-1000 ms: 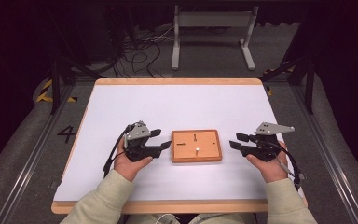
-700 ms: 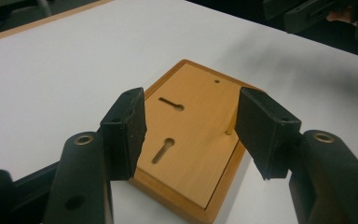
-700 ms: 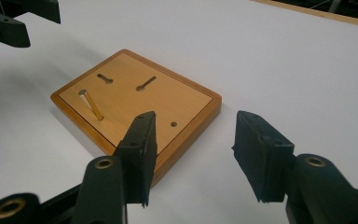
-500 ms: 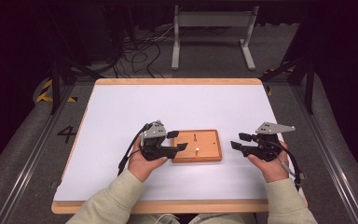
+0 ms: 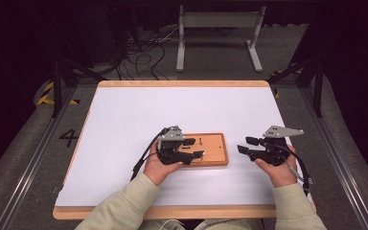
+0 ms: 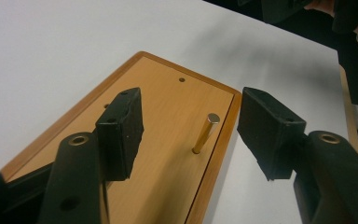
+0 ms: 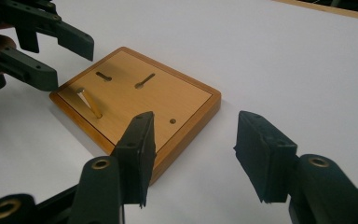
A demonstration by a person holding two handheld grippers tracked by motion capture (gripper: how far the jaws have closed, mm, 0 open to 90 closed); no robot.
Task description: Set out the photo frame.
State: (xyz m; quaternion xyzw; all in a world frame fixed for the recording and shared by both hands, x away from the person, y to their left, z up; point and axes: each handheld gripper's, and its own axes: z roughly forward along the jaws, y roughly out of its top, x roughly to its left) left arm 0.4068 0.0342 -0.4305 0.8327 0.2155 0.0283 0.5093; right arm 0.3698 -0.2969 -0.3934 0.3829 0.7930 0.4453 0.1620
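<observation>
A small wooden board [image 5: 215,146] lies flat on the white tabletop. A brass pin [image 6: 205,133] stands upright in it, and there are small holes and two dark slots [image 7: 144,80] in its face. My left gripper [image 5: 195,147] hovers over the board's left part. It is open, with the pin [image 7: 89,102] ahead of the gap between its pads [image 6: 121,130] and untouched. My right gripper [image 5: 244,144] sits just right of the board [image 7: 168,93], pointing at it. Its jaws have just been opening and stand open with nothing between them.
The white table [image 5: 124,115] has a wooden rim, its near edge close to the person's sleeves. Cables [image 5: 139,52] and a metal stand [image 5: 218,28] lie on the dark floor beyond the far edge. A painted 4 [image 5: 69,137] marks the floor at left.
The left hand has moved right, from beside the board's left edge to over the board. The right hand has stayed in place.
</observation>
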